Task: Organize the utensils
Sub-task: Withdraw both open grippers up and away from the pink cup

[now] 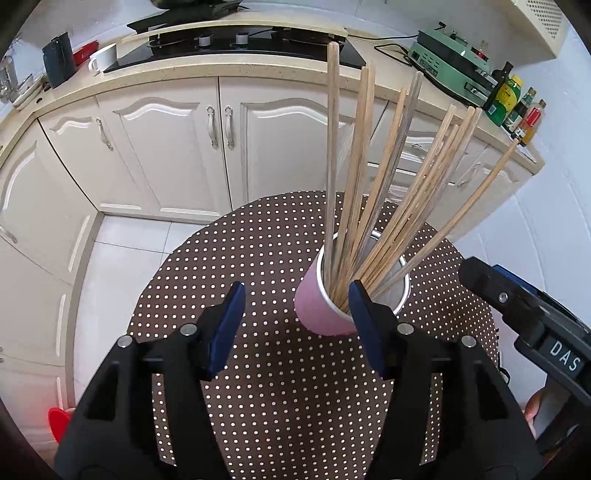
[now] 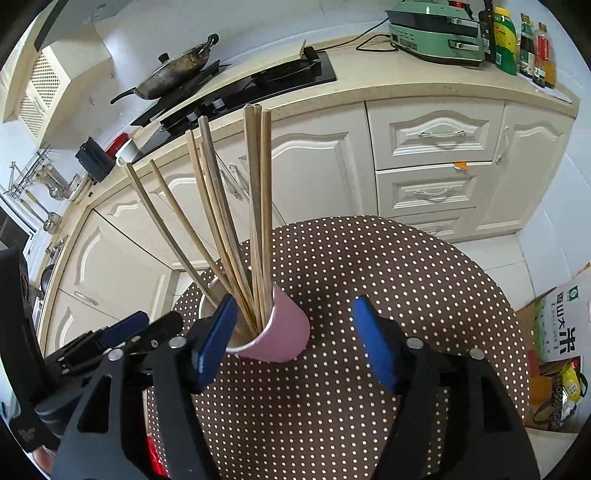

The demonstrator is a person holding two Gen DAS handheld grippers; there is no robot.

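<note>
Long wooden chopsticks (image 1: 369,177) stand in the pink paper cup (image 1: 317,310) ahead; left gripper (image 1: 295,325) and right gripper (image 2: 295,339) gape empty; sorting looks nearly finished; next, back away gently.

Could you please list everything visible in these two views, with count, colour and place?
chopsticks: a bundle, too overlapped to count, light wood, standing fanned in the cup
cup: one, pink with white inside, on the table
table: one, brown cloth with white dots, round
wok: one, dark, on the hob
mug: one, white, on the counter
appliance: one, green, on the counter
bottles: several, mixed colours, beside the appliance
left gripper: black with blue pads, open, empty
right gripper: black with blue pads, open, empty
</note>
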